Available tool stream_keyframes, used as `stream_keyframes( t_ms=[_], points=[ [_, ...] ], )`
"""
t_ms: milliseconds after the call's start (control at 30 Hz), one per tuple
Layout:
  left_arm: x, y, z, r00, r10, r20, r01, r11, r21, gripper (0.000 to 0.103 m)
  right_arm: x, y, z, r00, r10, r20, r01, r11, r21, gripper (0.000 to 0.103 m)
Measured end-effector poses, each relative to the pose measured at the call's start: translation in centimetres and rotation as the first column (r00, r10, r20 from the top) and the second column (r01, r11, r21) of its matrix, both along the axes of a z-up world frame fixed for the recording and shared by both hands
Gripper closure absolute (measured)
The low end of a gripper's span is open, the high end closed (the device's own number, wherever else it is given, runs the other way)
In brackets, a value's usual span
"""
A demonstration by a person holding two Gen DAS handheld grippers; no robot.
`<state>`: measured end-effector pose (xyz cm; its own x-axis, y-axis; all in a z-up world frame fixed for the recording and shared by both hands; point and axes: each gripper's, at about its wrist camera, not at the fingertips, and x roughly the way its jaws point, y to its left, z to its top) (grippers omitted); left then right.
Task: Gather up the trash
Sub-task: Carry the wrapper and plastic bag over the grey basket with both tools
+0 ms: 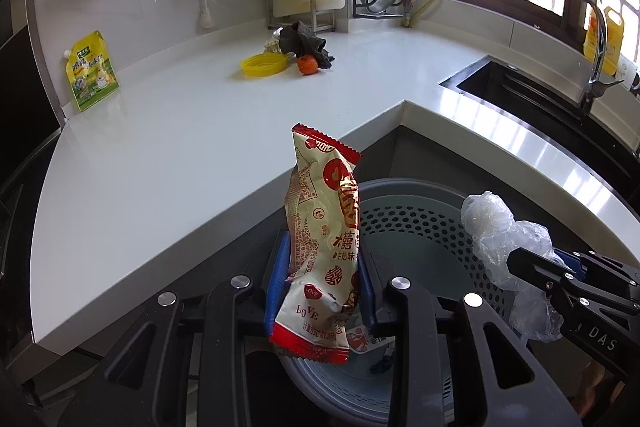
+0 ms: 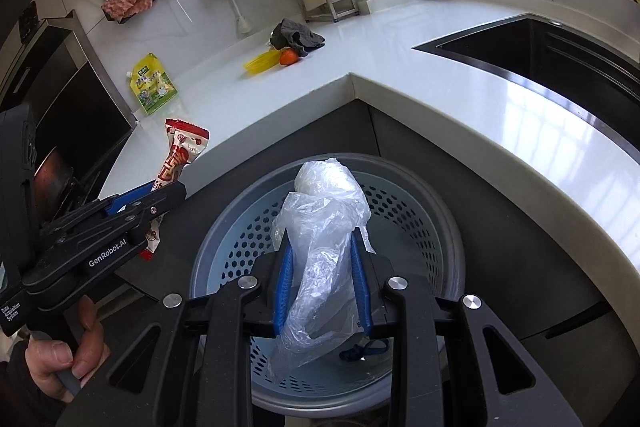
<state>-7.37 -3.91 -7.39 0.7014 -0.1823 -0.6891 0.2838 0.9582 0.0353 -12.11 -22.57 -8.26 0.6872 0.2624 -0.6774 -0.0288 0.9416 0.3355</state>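
Left fingers (image 1: 322, 277) pinch a snack wrapper (image 1: 322, 227), right fingers (image 2: 322, 277) a clear bag (image 2: 320, 247) (bin (image 2: 452, 227) floor mostly hidden).

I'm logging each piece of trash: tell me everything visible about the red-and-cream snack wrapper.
The snack wrapper is a crinkled, glossy plastic pouch, cream with red serrated ends, red printing and the word LOVE. It stands roughly upright, pinched between the blue pads of the left gripper, above the rim of the perforated grey bin. Nothing else touches it.
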Motion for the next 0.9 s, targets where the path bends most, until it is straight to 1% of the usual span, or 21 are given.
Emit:
stream_keyframes(
  t_ms=[167, 400, 900],
  points=[
    [-0.1, -0.4, -1.0, 1.0, -0.005, -0.026, 0.005, 1.0, 0.002, 0.073, -0.7, -0.3, -0.5, 1.0, 0.002, -0.017, -0.002, 1.0, -0.012, 0.077],
    [-0.3, -1.1, -2.4, 0.997, -0.035, -0.073, 0.036, 0.999, 0.011, 0.073, -0.8, -0.5, -1.4, 0.999, 0.001, -0.046, -0.002, 1.0, -0.009, 0.077],
    [-0.5, -2.0, -4.3, 0.988, -0.068, -0.141, 0.071, 0.997, 0.013, 0.072, -1.0, -1.1, -2.8, 0.996, -0.013, -0.089, 0.011, 1.0, -0.014, 0.077]
  ],
)
